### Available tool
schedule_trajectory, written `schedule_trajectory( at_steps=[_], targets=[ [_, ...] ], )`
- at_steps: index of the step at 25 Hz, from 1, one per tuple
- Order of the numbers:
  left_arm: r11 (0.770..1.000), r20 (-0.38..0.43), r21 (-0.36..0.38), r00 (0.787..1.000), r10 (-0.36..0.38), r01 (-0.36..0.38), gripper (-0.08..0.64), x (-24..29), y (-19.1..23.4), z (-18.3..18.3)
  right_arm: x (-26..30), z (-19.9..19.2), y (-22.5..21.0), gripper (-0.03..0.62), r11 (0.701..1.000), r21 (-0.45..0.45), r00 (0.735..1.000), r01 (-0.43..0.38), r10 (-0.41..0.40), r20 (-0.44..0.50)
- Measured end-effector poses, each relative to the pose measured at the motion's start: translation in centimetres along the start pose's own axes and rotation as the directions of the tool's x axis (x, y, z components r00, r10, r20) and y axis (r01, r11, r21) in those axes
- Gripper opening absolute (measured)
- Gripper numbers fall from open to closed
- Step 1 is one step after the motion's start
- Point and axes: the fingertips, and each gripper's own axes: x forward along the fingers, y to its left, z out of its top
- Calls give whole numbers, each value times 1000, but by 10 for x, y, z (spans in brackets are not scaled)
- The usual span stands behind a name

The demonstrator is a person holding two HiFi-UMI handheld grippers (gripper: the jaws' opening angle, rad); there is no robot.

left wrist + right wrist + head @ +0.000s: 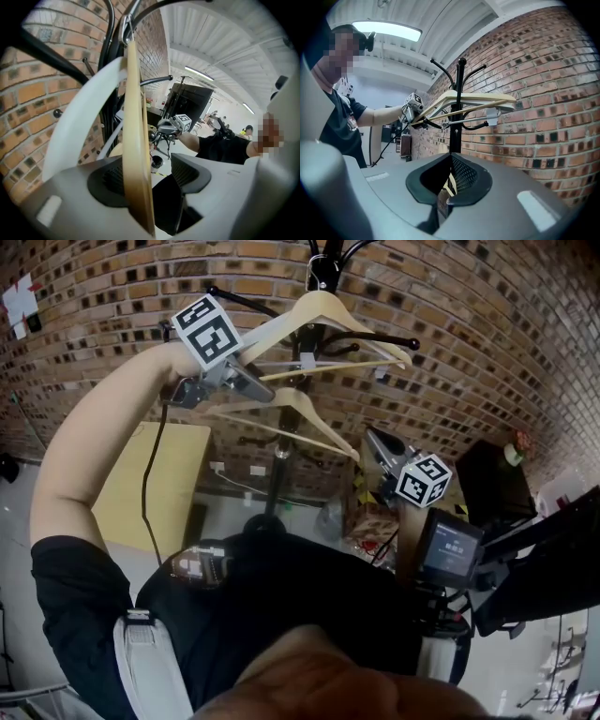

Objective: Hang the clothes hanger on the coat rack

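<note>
A pale wooden clothes hanger (323,307) with a metal clip bar hangs by its hook (312,276) at the top of the black coat rack (281,456). My left gripper (258,385) is raised to the hanger's left arm. In the left gripper view the wooden arm (133,117) runs between the jaws, and a gap shows between it and the right pad (187,173); the gripper (150,161) is open. My right gripper (380,442) is held lower, right of the pole, apart from the hanger. Its jaws (451,157) meet at the tips with nothing in them. The right gripper view shows the hanger (478,99) on the rack (459,108).
A second wooden hanger (309,413) hangs lower on the rack, below the left gripper. The brick wall (469,324) stands right behind. A wooden table (164,484) is at the left; black equipment (544,568) and a small screen (450,554) are at the right.
</note>
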Motion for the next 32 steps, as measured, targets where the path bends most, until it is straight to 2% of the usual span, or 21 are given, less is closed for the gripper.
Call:
schedule_trajectory(
  at_steps=[3, 6, 11, 17, 23, 27, 29, 32],
  targets=[
    [997, 76, -9, 994, 79, -78, 284, -8, 4, 5, 2, 1, 1, 14, 1000, 0, 1000, -7, 7, 0],
    [982, 149, -4, 971, 188, -190, 288, -19, 11, 7, 4, 0, 2, 14, 1000, 0, 1000, -15, 15, -4],
    [924, 255, 20, 895, 365, -383, 288, -39, 18, 6, 9, 0, 3, 14, 1000, 1, 1000, -26, 26, -8],
    [850, 345, 48, 808, 478, -524, 288, -64, 19, -5, 14, 1, 6, 14, 999, 0, 999, -39, 39, -8],
    [822, 428, -7, 741, 517, -570, 288, -89, 18, -38, 13, 0, 6, 14, 999, 3, 999, -33, 33, -8],
    [812, 488, -25, 702, 519, -583, 288, -86, 13, -78, 12, -2, 7, 14, 1000, 6, 1000, -26, 26, -8],
    [820, 513, -34, 694, 505, -572, 287, -75, 12, -100, 11, -3, 7, 14, 1000, 6, 1000, -22, 22, -11],
    [855, 561, -68, 689, 459, -514, 251, -52, 12, -127, 9, -7, 10, 14, 1000, 13, 1000, -19, 19, -16]
  ],
)
